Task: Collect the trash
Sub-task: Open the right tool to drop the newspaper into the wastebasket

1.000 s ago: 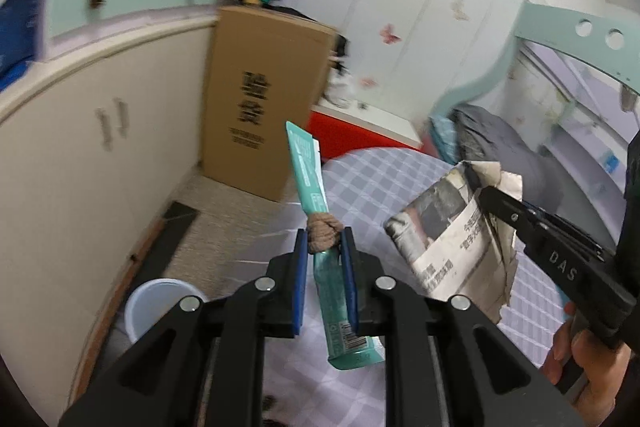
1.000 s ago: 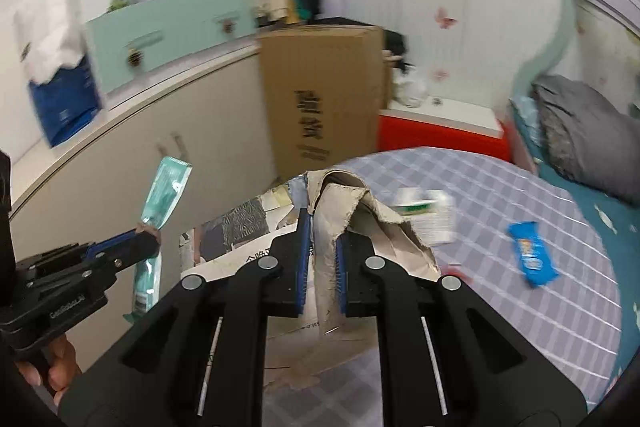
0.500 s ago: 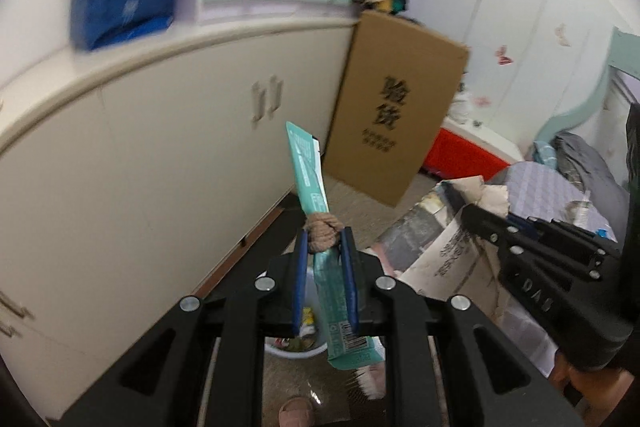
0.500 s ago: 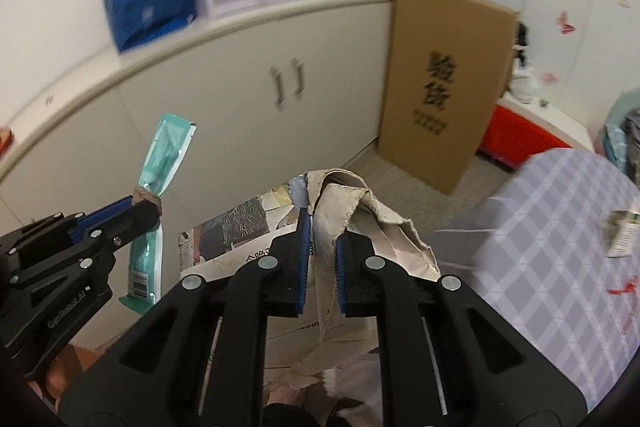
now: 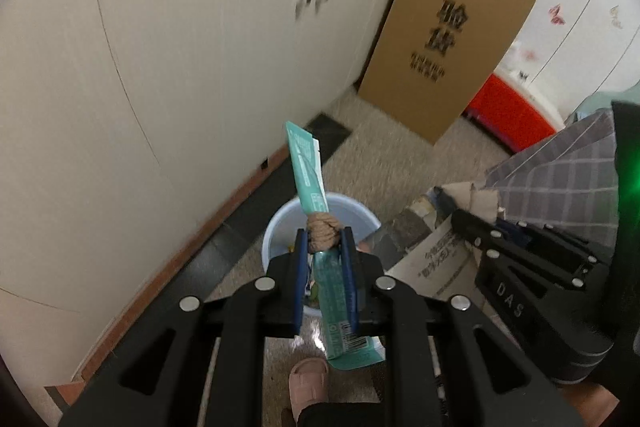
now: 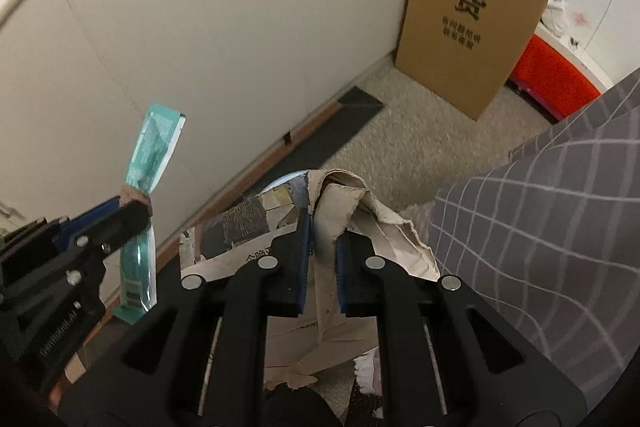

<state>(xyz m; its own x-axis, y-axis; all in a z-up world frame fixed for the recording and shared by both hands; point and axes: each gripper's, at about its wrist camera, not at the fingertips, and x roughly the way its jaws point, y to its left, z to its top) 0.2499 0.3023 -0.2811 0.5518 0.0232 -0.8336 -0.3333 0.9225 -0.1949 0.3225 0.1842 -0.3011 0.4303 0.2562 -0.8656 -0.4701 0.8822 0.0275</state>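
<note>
Jaws pinch teal wrapper (image 5: 316,183) and newspaper (image 6: 340,203), angled down over bin (image 5: 276,231).

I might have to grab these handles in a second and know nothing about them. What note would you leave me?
Left claw: shut on the teal wrapper, right above the pale blue bin.
Right claw: shut on the crumpled newspaper, beside that bin.
Done: both pieces picked up and carried over; the bin already holds some scraps.
Left: open each claw over the bin so both pieces drop in.
</note>
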